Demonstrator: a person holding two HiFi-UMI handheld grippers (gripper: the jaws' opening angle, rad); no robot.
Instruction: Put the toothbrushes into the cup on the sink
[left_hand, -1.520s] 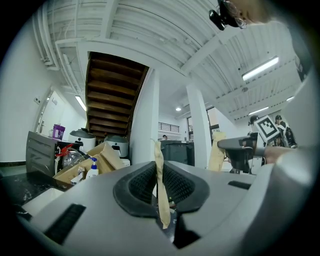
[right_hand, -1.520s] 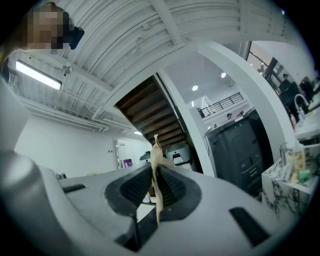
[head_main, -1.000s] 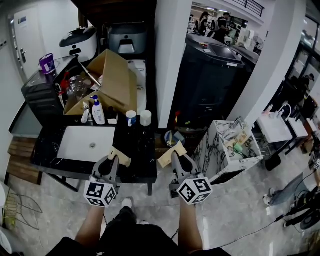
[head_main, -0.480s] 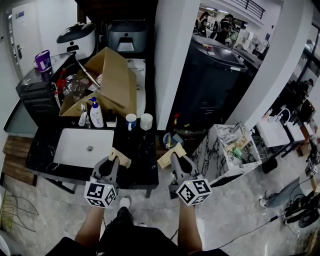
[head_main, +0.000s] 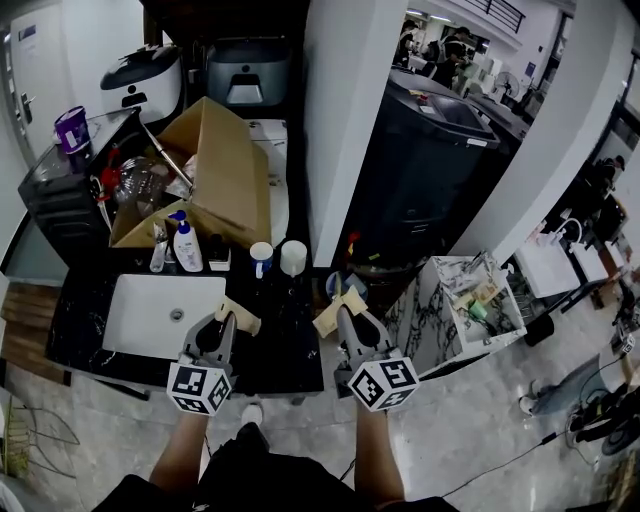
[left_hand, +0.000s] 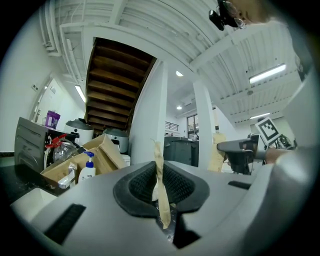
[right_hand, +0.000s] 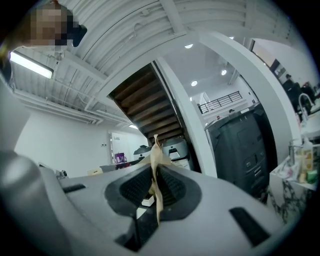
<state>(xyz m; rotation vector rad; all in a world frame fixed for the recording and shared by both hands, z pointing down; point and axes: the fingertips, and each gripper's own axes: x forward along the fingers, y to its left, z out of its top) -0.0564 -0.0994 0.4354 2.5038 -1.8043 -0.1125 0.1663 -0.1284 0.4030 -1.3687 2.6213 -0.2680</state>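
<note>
At the lower centre of the head view, the left gripper (head_main: 225, 320) has its jaws closed on a thin tan paper-wrapped strip (head_main: 240, 316), pinched edge-on between the pads. The right gripper (head_main: 343, 312) clamps a second tan strip (head_main: 330, 317) the same way. Both hover over the near edge of the black counter (head_main: 285, 345), right of the white sink (head_main: 130, 310). Higher in the frame, a blue-and-white cup (head_main: 261, 257) and a white cup (head_main: 292, 256) stand side by side past the sink's right corner, near a pump bottle (head_main: 186, 245).
</note>
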